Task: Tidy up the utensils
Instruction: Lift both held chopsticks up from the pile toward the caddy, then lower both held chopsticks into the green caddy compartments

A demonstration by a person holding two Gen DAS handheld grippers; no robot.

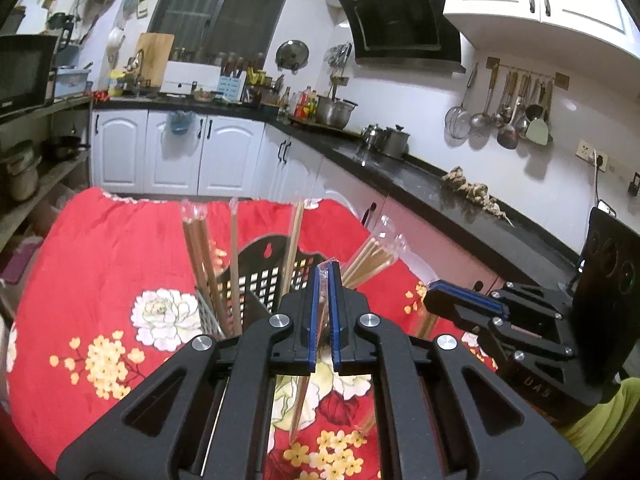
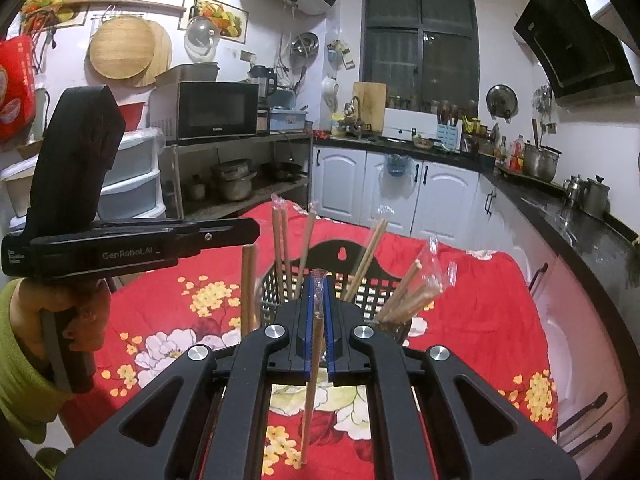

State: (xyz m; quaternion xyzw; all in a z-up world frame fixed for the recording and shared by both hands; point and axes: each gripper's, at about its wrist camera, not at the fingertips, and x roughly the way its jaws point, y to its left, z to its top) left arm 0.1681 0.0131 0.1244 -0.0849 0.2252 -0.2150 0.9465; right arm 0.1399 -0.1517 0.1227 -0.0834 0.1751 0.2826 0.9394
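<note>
**Red cloth, black basket, two pinched chopstick packs**

Red floral tablecloth (image 2: 472,320) covers the table, and the black lattice basket (image 2: 340,258) in its middle serves as the landmark. Left of the basket in the right wrist view, a person's hand (image 2: 60,320) with a green sleeve grips the handle of the left gripper (image 1: 327,276), seen from the side. Just left of the basket's front corner, a brown pair of chopsticks (image 2: 248,288) stands upright. More wrapped chopsticks (image 2: 280,240) rise from the basket's left compartment, leaning slightly. In front of the basket, the right gripper (image 2: 318,284) has its blue-padded fingers (image 2: 306,320) pressed nearly together on a wrapped chopstick pack (image 2: 314,360), which hangs down below the jaws above the cloth (its clear wrapper pokes out above the tips). Right of the basket, a dark cup (image 2: 394,326) holds a fan of wrapped chopsticks (image 2: 416,292) tilted to the right.

In the left wrist view, the left gripper's fingers (image 1: 312,312) are likewise squeezed almost together on a second wrapped pack (image 1: 302,392), in front of the basket. To its right, the right gripper appears from the side.
</note>
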